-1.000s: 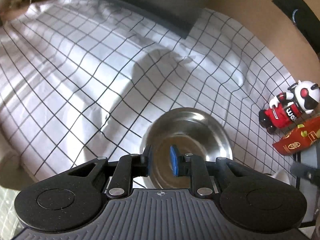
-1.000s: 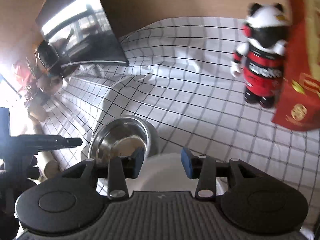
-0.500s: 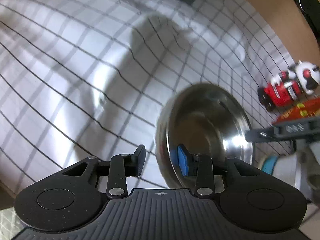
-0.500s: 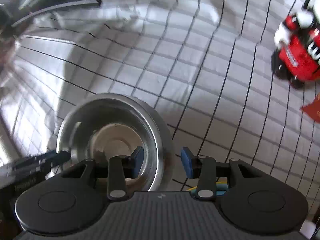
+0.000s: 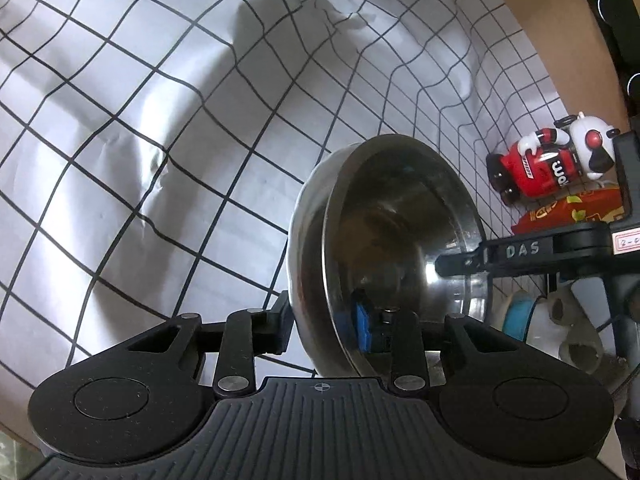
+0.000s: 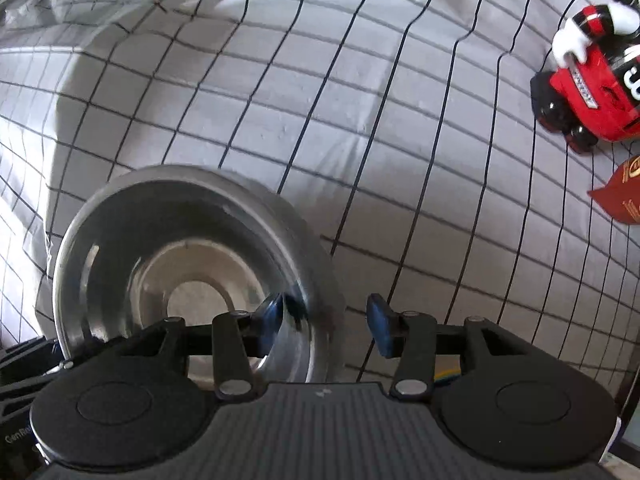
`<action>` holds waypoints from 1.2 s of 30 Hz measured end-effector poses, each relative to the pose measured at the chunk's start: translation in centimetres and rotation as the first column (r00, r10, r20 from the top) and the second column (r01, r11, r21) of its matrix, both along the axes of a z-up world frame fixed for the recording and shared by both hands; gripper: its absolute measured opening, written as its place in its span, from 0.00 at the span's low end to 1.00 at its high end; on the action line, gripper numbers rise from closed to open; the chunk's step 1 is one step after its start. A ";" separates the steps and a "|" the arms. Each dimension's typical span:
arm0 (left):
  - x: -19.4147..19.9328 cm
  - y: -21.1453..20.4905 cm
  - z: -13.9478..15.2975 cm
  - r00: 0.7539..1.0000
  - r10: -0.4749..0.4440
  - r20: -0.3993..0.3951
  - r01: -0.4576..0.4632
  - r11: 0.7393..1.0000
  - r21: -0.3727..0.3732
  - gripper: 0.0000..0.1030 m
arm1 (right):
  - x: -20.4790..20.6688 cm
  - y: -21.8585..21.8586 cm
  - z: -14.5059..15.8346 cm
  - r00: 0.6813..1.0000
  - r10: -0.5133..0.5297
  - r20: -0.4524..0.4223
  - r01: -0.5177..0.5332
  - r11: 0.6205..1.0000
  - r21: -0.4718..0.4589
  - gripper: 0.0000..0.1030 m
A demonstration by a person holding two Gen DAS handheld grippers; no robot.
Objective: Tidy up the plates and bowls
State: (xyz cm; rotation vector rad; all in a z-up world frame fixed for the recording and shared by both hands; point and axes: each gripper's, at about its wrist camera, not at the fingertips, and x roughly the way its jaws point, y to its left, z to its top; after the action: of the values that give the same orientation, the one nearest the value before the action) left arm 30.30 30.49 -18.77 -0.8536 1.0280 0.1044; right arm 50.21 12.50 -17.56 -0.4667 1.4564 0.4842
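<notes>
A steel bowl (image 5: 396, 232) is held up off the checked cloth (image 5: 132, 128), tilted on edge. My left gripper (image 5: 324, 328) is shut on its near rim, one finger outside the wall and one blue pad inside. In the right wrist view the same bowl (image 6: 180, 256) is at lower left. My right gripper (image 6: 326, 324) is open, its jaws astride the bowl's right rim with a gap on the right side. A right gripper finger (image 5: 520, 252) reaches over the bowl in the left wrist view.
A red and white toy figure (image 5: 548, 160) stands at the right, also in the right wrist view (image 6: 588, 92), next to a red packet (image 6: 624, 192). White and blue dishes (image 5: 532, 320) sit at the lower right. A wooden wall rises behind the cloth.
My left gripper closed on the bowl's rim and lifted it, tilting it on edge. My right gripper moved in over the bowl's other rim, still open.
</notes>
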 end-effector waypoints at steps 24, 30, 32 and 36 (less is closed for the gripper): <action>2.3 7.8 1.0 1.000 -0.024 -0.018 0.025 0.997 0.075 0.32 | -3.0 1.1 -0.5 0.981 -0.109 -0.163 0.133 0.981 0.143 0.52; 2.6 8.4 7.4 0.994 -0.063 0.085 0.033 0.949 0.313 0.29 | -3.9 -1.7 4.9 0.989 -0.141 0.039 0.126 0.957 0.262 0.51; 2.8 8.5 9.4 0.983 -0.068 0.171 0.010 0.947 0.321 0.29 | -4.4 -3.3 7.0 0.980 -0.149 0.134 0.102 0.947 0.305 0.51; 3.9 5.9 12.6 0.937 -0.119 0.327 0.024 0.960 0.280 0.29 | -4.7 -7.9 11.3 0.935 -0.229 0.272 0.109 0.913 0.394 0.51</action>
State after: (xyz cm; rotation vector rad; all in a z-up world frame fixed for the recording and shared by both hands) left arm 34.20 36.38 -6.19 -0.5567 0.6958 0.0316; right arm 45.46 4.55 -6.28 -0.1000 1.0534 0.5066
